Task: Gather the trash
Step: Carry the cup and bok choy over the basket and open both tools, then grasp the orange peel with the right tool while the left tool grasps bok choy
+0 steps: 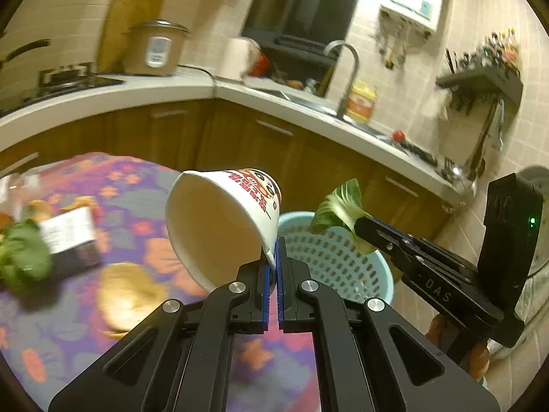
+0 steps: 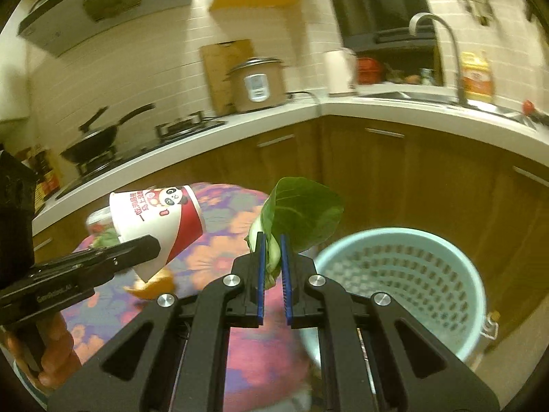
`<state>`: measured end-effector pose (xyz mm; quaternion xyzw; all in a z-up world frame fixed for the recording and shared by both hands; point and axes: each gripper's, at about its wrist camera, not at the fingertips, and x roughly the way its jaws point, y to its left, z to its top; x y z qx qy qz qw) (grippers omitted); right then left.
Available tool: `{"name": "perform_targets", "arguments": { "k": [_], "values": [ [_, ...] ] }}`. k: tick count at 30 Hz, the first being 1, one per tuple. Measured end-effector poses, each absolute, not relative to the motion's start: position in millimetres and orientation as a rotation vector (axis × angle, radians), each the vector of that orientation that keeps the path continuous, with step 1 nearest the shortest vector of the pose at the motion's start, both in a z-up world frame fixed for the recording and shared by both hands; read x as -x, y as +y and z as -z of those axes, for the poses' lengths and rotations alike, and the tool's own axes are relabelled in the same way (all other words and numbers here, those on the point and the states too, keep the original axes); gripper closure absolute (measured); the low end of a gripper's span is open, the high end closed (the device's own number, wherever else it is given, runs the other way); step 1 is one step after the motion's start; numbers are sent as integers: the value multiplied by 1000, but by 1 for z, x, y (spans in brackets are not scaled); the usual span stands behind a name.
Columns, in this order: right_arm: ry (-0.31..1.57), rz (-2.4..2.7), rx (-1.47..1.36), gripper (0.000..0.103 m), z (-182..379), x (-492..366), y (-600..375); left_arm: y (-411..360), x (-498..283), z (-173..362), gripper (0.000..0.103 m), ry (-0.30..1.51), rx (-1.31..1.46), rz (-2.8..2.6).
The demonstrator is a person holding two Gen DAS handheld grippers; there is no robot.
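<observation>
Currently mid-task | left gripper (image 1: 272, 267) is pinching paper cup (image 1: 223, 219) by its rim, frame centre | right gripper (image 2: 272, 267) is clamping vegetable leaf (image 2: 302, 213) beside basket (image 2: 473, 274), lower right; basket looks empty | greens (image 1: 20, 261), carton (image 1: 72, 237) are still lying on table (image 1: 164, 240), left.

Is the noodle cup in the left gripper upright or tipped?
Tipped: the noodle cup hangs sideways from the left gripper, its empty mouth facing the left wrist camera.
</observation>
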<state>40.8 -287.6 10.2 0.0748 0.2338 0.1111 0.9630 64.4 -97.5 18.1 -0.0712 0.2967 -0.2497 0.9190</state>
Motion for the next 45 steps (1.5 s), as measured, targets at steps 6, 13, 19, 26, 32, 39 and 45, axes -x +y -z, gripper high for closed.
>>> {"name": "perform_targets", "arguments": {
  "k": [6,13,19,26,32,39,45],
  "values": [
    [535,-112,-227,97,12,-47,-348,-159,-84,-3,102,702,96,581],
    [624,-44,-260,97,35,-58,-384,-209,-103,14,102,780,42,620],
    [687,-36,-277,97,48,-69,-390,-229,-113,30,101,846,-4,625],
    [753,-50,-302,95,62,-77,-389,-225,-116,37,58,858,-18,595],
    [760,-52,-283,89,60,-78,-383,-208,-118,32,58,846,25,574],
    [704,-86,-254,73,41,-70,-366,-188,-108,16,56,781,60,556],
    [636,-147,-223,62,18,-63,-336,-159,-92,-8,50,691,94,524]
  ]
}}
